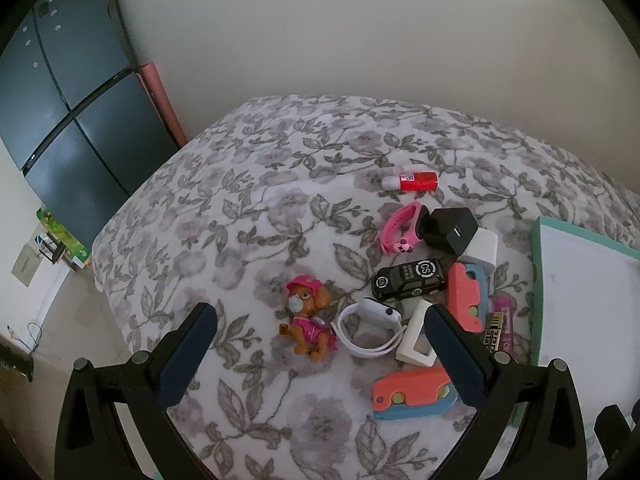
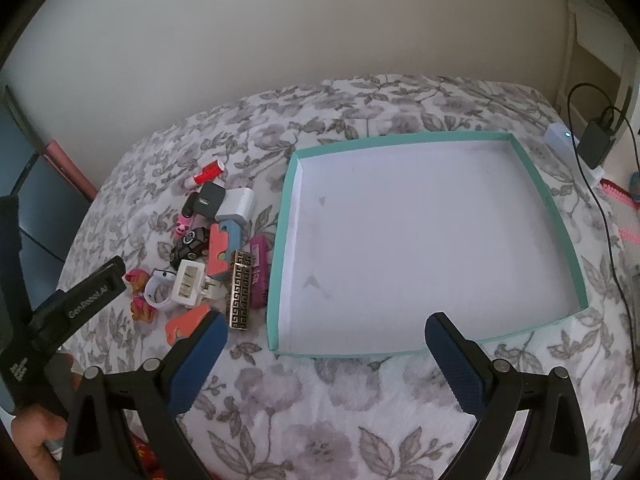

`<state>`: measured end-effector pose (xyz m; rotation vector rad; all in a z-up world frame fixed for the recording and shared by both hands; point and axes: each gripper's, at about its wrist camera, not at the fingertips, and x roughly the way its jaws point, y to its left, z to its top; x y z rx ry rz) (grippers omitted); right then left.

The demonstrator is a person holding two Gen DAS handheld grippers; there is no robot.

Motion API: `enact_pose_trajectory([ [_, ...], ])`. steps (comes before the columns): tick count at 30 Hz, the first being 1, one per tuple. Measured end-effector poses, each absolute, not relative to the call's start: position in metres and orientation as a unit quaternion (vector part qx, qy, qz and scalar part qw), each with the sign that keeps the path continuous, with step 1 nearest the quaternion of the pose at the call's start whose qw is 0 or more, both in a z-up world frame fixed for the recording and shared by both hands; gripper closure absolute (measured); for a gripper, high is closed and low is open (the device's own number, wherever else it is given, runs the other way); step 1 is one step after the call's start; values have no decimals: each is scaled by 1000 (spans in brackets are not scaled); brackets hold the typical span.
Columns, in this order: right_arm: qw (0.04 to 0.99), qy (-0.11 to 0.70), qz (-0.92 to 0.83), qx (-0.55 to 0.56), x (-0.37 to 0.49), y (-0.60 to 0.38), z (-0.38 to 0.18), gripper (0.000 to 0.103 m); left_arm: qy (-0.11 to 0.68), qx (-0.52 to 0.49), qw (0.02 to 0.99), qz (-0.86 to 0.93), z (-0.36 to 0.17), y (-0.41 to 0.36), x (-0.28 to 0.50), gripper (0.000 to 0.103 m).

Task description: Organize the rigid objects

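A pile of small objects lies on a floral bedspread: a pink-dressed puppy figure (image 1: 307, 322), a white wristband (image 1: 370, 330), a black toy car (image 1: 408, 280), a black charger cube (image 1: 452, 229), a pink watch (image 1: 398, 227), a red glue bottle (image 1: 412, 181), coral-and-blue pieces (image 1: 412, 394) and a white frame (image 1: 416, 336). My left gripper (image 1: 320, 322) hangs open above the puppy and wristband. To the right stands an empty teal-rimmed white tray (image 2: 532, 184). My right gripper (image 2: 326, 334) is open at the tray's near edge, holding nothing. A gold patterned clip (image 2: 240, 294) lies beside the tray.
A dark fridge (image 1: 68, 120) and a rolled pink mat (image 1: 164, 100) stand left of the bed. A black adapter with cables (image 2: 598, 144) sits on the floor to the right. A hand (image 2: 36, 440) holds the left gripper's handle. Bare bedspread (image 2: 320, 420) lies near me.
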<state>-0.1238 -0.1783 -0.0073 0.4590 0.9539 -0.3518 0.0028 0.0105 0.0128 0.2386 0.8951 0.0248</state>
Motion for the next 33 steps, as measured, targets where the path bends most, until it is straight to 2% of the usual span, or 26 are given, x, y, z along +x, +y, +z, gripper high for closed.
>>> enact_pose_trajectory([
  [12,853,454,-168,194,-121,-172,-8,3,442,105,891,7,12,14,3,0],
  [19,868,444,-132,181,-111,-161,-7,3,468,59,882,28,10,44,18,0],
  [21,871,452,-113,157,-100,-148,-9,5,486,47,872,27,5,56,26,0],
  [23,872,466,-84,127,-86,-129,-11,15,502,35,864,23,-1,66,33,0],
  [25,872,476,-56,104,-77,-114,-12,18,511,24,859,16,-6,78,40,0],
  [28,871,484,-19,81,-67,-95,-13,18,521,24,853,6,-15,92,50,0],
  [33,850,512,9,120,-45,-86,-25,18,543,18,840,-17,-35,107,69,2],
])
